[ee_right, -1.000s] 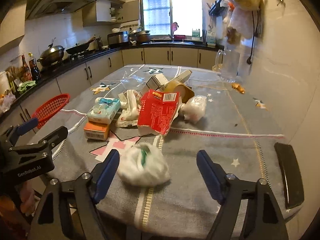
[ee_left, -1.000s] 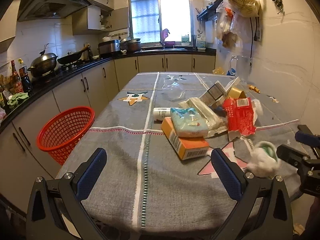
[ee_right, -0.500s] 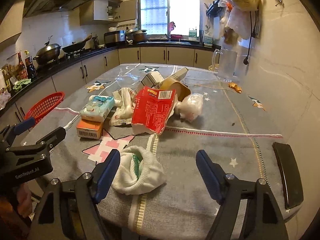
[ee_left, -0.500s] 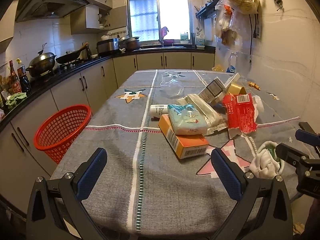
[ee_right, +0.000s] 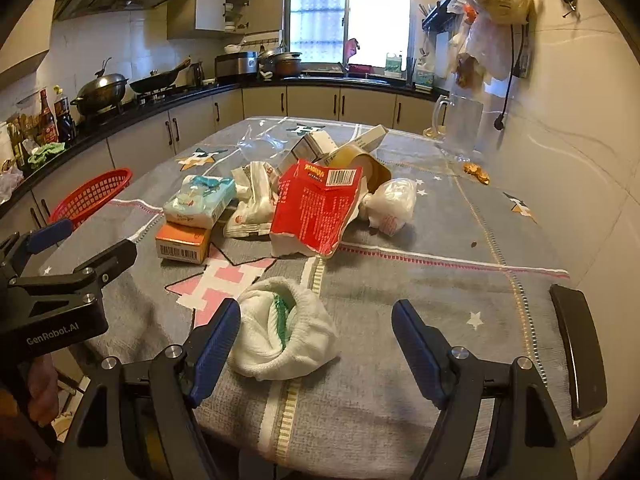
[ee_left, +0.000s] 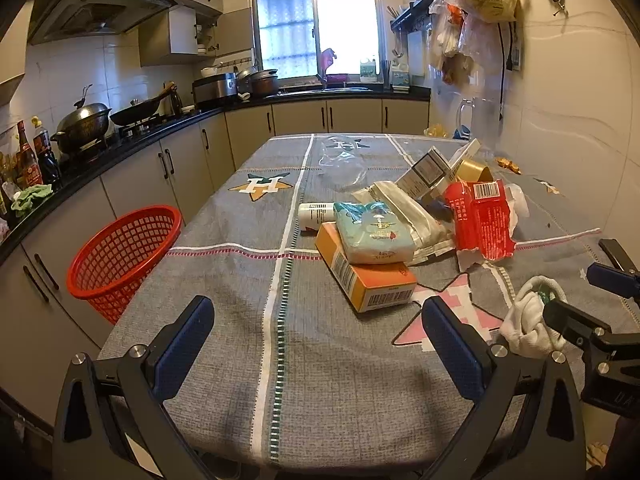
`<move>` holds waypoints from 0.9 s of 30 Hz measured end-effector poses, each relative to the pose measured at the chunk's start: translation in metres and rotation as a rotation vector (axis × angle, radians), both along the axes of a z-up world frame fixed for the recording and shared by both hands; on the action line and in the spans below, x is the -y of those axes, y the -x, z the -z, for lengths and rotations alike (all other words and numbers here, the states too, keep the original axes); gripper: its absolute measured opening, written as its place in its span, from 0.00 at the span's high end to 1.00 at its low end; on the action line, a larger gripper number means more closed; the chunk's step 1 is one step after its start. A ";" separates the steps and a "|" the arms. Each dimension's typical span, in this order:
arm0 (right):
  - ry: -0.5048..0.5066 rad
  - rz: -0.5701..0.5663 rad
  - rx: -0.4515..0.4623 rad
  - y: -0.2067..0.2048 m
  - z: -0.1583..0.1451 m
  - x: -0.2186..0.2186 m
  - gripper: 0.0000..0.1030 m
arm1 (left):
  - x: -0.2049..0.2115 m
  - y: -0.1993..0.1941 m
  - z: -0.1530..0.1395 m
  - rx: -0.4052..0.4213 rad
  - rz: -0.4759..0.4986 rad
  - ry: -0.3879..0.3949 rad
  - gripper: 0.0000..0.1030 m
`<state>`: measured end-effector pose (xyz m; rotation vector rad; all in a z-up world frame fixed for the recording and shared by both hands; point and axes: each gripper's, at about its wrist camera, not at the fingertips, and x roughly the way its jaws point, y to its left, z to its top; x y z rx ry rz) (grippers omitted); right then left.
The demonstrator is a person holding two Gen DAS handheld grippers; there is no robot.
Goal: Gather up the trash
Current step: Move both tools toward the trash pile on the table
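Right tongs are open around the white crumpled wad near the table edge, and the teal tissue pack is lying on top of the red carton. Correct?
One slip: the teal tissue pack lies on the orange box, not the red carton. The right wrist view shows it. The right tongs are open, the white crumpled wad between them by the table edge.

Orange cardboard box (ee_left: 366, 280): top half hidden under the pale blue tissue pack (ee_left: 372, 232).
White cylindrical bottle (ee_left: 316, 214): right end hidden behind that pack.
Red plastic mesh basket (ee_right: 94, 196): lower part hidden by the table edge, at 9 o'clock.
Red torn carton (ee_right: 316, 210): print too small to read.
Black flat slab (ee_right: 580, 344): cannot tell what it is.
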<state>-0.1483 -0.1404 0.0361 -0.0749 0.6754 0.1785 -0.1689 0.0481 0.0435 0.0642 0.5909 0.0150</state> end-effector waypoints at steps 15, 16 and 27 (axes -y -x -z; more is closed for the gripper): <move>-0.001 -0.028 -0.034 -0.005 0.010 -0.004 0.20 | 0.001 -0.002 0.002 -0.015 0.007 -0.002 0.00; -0.002 -0.031 -0.038 -0.005 0.010 -0.005 0.20 | 0.001 -0.002 0.002 -0.014 0.006 -0.002 0.00; -0.047 -0.064 -0.076 -0.015 0.018 -0.006 0.20 | -0.003 -0.017 -0.001 -0.046 0.036 0.024 0.00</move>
